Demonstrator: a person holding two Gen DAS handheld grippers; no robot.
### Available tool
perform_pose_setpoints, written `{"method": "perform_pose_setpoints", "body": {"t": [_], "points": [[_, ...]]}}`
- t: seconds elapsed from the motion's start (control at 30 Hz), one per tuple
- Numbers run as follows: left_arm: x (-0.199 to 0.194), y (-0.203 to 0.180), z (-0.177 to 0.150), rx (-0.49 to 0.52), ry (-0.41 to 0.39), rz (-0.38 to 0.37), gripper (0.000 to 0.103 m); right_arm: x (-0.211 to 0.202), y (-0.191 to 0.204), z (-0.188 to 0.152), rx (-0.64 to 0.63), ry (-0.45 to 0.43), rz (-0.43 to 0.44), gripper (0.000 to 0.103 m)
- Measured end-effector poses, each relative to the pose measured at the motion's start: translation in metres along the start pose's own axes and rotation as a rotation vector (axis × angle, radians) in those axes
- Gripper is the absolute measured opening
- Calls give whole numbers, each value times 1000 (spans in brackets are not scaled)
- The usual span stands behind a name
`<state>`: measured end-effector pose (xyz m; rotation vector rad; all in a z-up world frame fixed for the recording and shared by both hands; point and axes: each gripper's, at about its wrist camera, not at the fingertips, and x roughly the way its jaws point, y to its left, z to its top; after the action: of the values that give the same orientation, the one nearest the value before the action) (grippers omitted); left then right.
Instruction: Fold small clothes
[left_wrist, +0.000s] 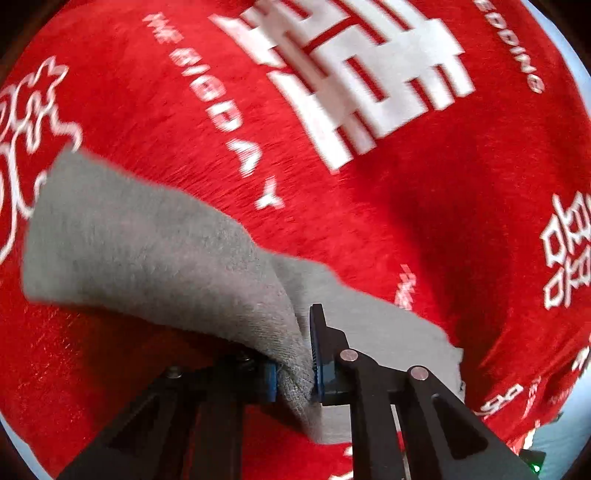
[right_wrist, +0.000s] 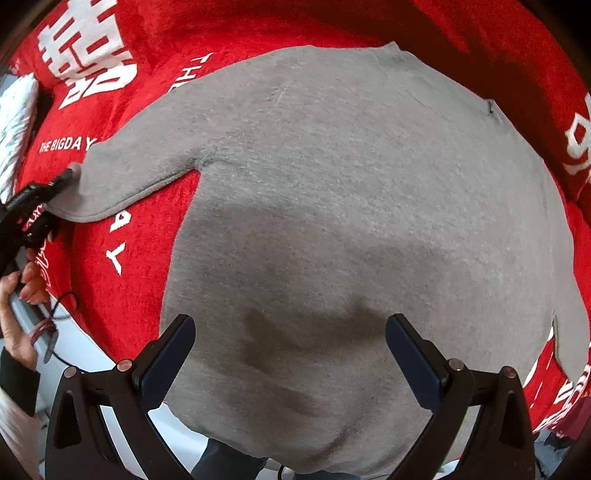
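Item one, far left of the right wrist view: a person's hand (right_wrist: 14, 295) in a dark sleeve, working the handle of the left tongs (right_wrist: 70, 173), with thin cables trailing below it.

Item two: the left tongs (left_wrist: 295, 373), black-framed with blue pads, closed on the cuff end of the sleeve; grey cloth is bunched and pinched between the pads, as the left wrist view shows close up.

Item three: small grey knitted sweater (right_wrist: 351, 206), soft fleecy fabric. It lies spread flat, body in the middle of the right wrist view, one sleeve (right_wrist: 140, 166) reaching out leftward to the left tongs. The hem end hangs slightly over the near edge of the surface.

Item four: red plush blanket with white lettering and large white characters (right_wrist: 122, 236), beneath the sweater on all sides. What it covers, bed or bench, cannot be told.

Item five: the right tongs (right_wrist: 290, 354), black frame, dark blue pads, standing wide open above the lower body of the sweater, gripping nothing.

Handling notes, by judgement: the garment looks light, limp and not slippery; it will drape and sag wherever it is lifted, and may drag on the plush pile. Best holds are the doubled edges: cuff, hem, shoulder seam. The sleeve appears ready to be carried across the body.
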<state>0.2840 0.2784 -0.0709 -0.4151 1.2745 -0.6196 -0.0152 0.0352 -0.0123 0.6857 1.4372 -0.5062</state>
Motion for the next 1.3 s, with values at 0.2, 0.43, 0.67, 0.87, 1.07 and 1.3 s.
{"method": "perform_pose_setpoints", "body": {"t": [0.2, 0.43, 0.67, 0.87, 1.07, 1.3], "points": [[-12, -85, 1, 177, -2, -149, 15, -10, -24, -14, 71, -15, 10, 103], [7, -236, -52, 469, 138, -354, 15, -35, -78, -33, 214, -74, 29, 103], [89, -342, -173, 700, 370, -348, 15, -45, -162, -60, 371, -102, 26, 103], [153, -360, -258, 902, 523, -51, 16, -33, -217, -81, 477, -62, 24, 103], [128, -348, -251, 901, 451, 46, 97, -35, -223, -68, 454, -83, 24, 103], [65, -326, -184, 856, 266, 163, 100, -55, -158, 10, 167, -224, -37, 103]]}}
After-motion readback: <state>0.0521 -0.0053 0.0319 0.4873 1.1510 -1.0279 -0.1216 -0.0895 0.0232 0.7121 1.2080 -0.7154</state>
